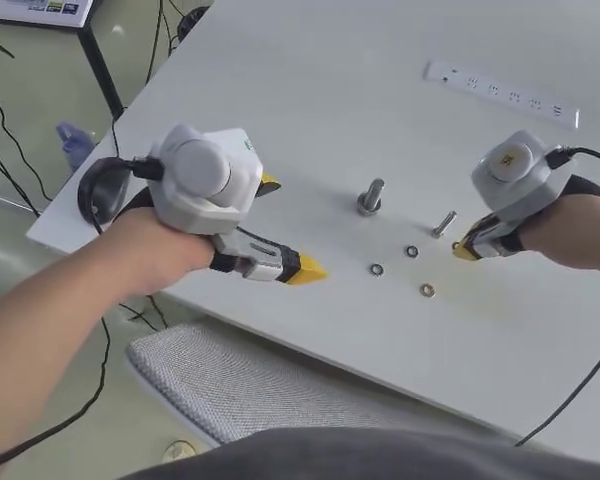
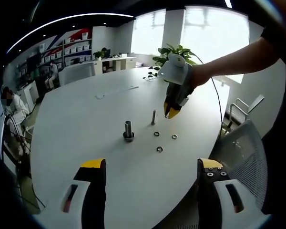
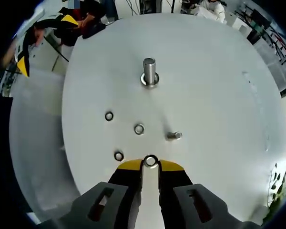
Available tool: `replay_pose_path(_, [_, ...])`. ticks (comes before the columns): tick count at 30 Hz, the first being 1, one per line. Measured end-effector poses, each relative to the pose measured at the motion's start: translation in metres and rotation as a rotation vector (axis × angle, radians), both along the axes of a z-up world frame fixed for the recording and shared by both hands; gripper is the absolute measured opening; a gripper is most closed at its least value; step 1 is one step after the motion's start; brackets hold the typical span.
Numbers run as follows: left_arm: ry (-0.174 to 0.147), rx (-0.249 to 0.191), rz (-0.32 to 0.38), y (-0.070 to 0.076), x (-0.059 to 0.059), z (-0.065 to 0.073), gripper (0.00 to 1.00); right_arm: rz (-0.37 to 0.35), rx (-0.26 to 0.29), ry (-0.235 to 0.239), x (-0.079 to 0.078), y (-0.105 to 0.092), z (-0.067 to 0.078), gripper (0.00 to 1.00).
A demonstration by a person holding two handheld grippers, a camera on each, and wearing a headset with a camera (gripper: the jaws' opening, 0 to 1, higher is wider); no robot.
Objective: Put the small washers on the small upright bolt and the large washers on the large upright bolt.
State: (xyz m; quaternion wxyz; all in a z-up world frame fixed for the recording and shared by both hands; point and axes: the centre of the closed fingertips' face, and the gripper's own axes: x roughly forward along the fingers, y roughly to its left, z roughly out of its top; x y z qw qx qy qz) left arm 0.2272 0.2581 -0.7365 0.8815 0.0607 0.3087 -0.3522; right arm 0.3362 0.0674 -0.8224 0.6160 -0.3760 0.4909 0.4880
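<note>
One washer (image 3: pixel 151 161) sits right between the yellow tips of the right gripper (image 3: pixel 151 166), whose jaws are drawn narrow around it. It appears to be pinched by its edge, though the tips cover its lower rim and, in the head view, the gripper body hides it altogether. Three loose washers (image 3: pixel 139 128) lie flat on the white worktop (image 1: pixel 280 80), apart from one another and just ahead of those tips. They are too small to tell which are large and which are small. The small bolt (image 1: pixel 443 224) stands just beside the right gripper, and in the right gripper view it is seen almost end-on. The large bolt (image 1: pixel 371 196) stands upright farther in, well apart from the washers. It has a wider ring at its foot that could be its own head or a washer already on it; the pictures do not settle that. The left gripper (image 2: pixel 151 166) hangs over the near edge of the worktop with its jaws wide apart and nothing between them, facing the bolts from some way off. The hand around it hides most of its body in the head view. A white power strip (image 1: pixel 500 92) lies near the far edge. A grey mesh chair (image 1: pixel 220 375) shows below the near edge, partly cut off by the worktop.
</note>
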Motion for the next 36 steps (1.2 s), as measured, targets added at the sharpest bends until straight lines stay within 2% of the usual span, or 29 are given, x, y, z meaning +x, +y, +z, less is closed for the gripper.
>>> replay_pose_path(14, [-0.008,-0.01,0.019,0.004,0.003,0.0,0.84,0.002,0.018,-0.041,0.022,0.012,0.025,0.12])
replay_pose_path(20, [-0.012,-0.019,0.024,0.004,0.005,0.0,0.87,0.011,0.021,-0.049,0.029,0.017,0.031,0.12])
replay_pose_path(30, [-0.002,-0.028,0.022,0.002,0.003,-0.002,0.95,0.026,0.011,-0.05,0.042,0.022,0.021,0.12])
replay_pose_path(36, [0.009,-0.021,0.017,0.001,0.001,-0.006,0.95,0.028,0.003,-0.044,0.041,0.022,0.018,0.12])
